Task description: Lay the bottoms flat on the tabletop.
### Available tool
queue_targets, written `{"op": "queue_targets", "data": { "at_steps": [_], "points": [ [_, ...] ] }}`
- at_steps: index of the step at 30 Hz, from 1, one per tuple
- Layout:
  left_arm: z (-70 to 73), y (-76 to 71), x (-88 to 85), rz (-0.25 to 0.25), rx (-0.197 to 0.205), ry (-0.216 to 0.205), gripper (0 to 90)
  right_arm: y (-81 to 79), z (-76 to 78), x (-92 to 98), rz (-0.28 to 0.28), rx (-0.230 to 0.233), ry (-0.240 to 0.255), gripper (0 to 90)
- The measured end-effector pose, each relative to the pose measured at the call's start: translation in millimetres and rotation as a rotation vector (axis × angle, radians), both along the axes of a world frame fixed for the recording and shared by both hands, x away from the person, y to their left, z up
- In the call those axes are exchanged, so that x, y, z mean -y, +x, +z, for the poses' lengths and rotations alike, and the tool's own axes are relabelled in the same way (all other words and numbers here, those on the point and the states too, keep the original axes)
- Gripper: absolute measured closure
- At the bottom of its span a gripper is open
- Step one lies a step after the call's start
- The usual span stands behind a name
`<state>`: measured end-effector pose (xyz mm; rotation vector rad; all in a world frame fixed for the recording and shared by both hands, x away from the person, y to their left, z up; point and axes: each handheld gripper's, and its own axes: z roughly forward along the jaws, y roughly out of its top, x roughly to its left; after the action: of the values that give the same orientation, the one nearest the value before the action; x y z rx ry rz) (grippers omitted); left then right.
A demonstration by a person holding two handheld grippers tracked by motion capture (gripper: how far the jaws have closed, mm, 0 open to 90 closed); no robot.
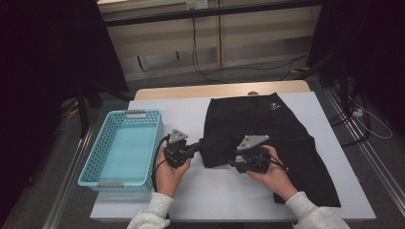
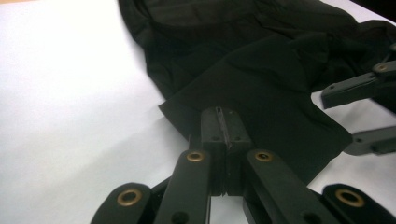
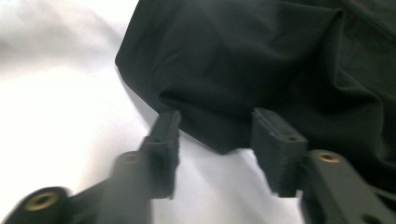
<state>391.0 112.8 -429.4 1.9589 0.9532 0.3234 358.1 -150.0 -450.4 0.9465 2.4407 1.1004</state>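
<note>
A: The left gripper (image 2: 223, 140) is seen clamped on the hem corner of the black shorts (image 2: 261, 88).

B: Limp, light cloth. The hem lies between the right gripper's (image 3: 215, 140) parted jaws; that edge is best pinched.

I am working at a white-topped table (image 1: 229, 195), where a black fabric garment (image 1: 267, 124) is lying spread across the middle and right, and an open-weave plastic basket (image 1: 90, 167) is sitting to its left near the table's left edge. My left gripper (image 1: 197, 146) is sitting between basket and garment, clamping the garment's near left corner. My right gripper (image 1: 235, 162) is reaching in along the near hem just to the right, the cloth edge lying between its parted jaws.
</note>
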Motion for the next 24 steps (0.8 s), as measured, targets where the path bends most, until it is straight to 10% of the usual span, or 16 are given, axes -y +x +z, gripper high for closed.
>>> {"op": "queue_targets", "data": {
  "at_steps": [11, 24],
  "points": [
    [-1.3, -1.0, 2.6, -0.012, 0.006, -0.026, 37.2, 3.3, -3.4, -14.3, 0.054, -0.038, 0.014, 78.6],
    [-2.4, -6.2, 3.2, -0.035, 0.012, -0.012, 26.1, 4.5, 10.1, -5.3, 0.043, -0.036, 0.075, 89.1]
  ]
}}
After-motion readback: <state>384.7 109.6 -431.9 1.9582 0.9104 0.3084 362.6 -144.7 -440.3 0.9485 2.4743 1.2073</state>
